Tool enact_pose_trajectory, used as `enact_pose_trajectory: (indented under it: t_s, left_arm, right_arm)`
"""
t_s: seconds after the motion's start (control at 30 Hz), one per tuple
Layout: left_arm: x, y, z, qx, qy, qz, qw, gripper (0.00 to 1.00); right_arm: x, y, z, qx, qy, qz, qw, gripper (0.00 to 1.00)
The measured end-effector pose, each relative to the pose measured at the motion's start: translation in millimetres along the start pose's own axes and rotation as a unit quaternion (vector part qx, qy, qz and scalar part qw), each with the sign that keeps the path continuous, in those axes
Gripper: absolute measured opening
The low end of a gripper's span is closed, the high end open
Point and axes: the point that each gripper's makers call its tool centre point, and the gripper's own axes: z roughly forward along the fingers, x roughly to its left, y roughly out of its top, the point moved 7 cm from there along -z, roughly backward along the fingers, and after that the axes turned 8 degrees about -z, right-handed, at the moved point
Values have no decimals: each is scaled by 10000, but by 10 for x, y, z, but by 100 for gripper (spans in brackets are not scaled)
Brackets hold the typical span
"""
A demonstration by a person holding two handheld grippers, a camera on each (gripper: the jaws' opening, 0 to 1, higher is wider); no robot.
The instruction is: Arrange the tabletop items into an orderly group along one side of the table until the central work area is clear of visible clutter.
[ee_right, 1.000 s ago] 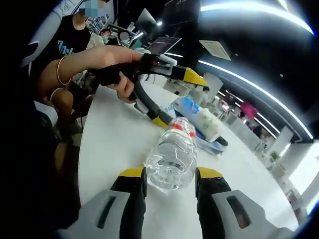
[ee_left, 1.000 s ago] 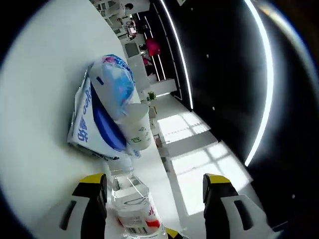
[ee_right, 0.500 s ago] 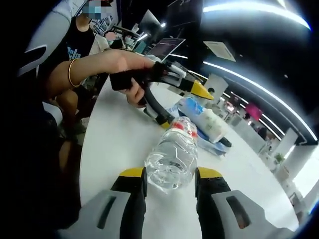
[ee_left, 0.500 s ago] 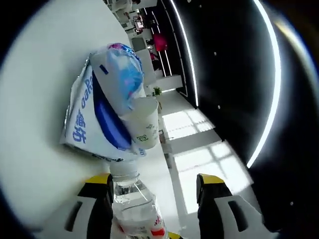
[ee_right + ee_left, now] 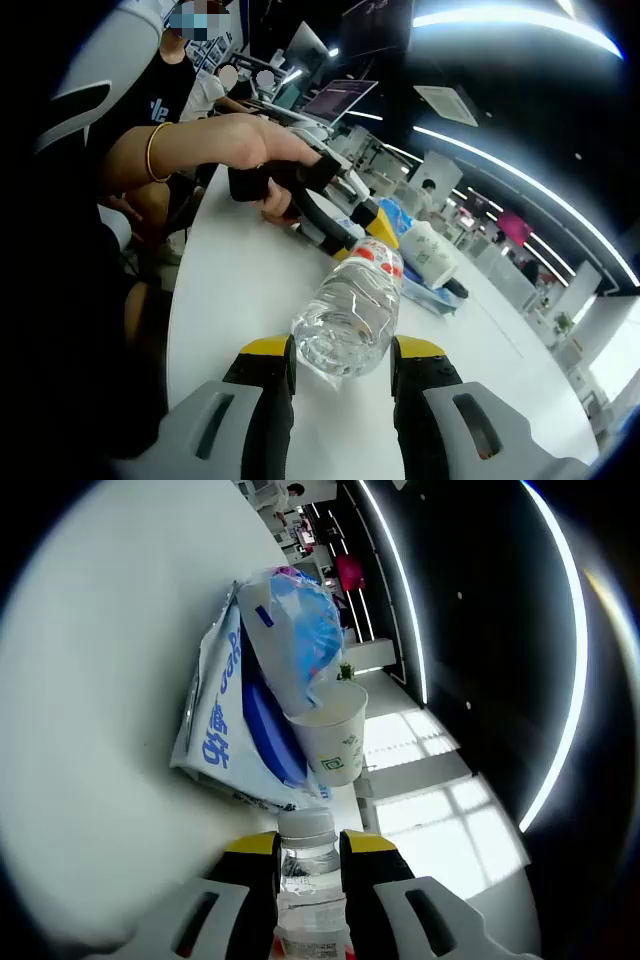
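White desk point(image 5: 90, 680) under dim office lighting: right claw point(image 5: 340, 375) grips the water bottle's point(image 5: 350, 315) base, left claw point(image 5: 308, 865) apparently closed on its neck; keep it level, setting it beside the tissue pack point(image 5: 225, 730).

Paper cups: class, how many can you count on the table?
1. A single white paper cup lies on its side atop the blue-and-white packets, just beyond the water bottle gripped by both tongs. Others may be hidden behind the packets.

both grippers pinch inward: left gripper point(image 5: 309, 858), apparently fully, right gripper point(image 5: 340, 368); hand point(image 5: 235, 150) grips left handle.
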Motion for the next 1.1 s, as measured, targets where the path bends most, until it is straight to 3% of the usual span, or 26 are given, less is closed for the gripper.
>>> enact_pose_trajectory:
  t_s: [0.3,0.57,0.8,0.83,0.93,1.1]
  left_arm:
    - [-64,-18,-30,-65,-221,232,9995,20]
    - [-245,-14,-65,-138,-512,668,9964,19]
    - [-443,28,-94,-261,-669,1301,9889,19]
    - [-432,21,-91,-232,-668,1271,9894,19]
    - [-440,-39,-95,-155,-797,1295,9883,19]
    - [-493,-67,-127,-150,-824,1408,9865,19]
  right_arm:
    - [4,-15,-29,-27,-55,39,10000,35]
    - [28,-19,-93,-36,4,-58,10000,32]
    - [90,-144,-117,228,128,36,9997,0]
    - [0,-155,-123,220,-206,-27,9995,0]
    - [-5,-153,-114,213,-129,357,9990,0]
    - [-92,-202,-196,331,-427,693,9961,15]
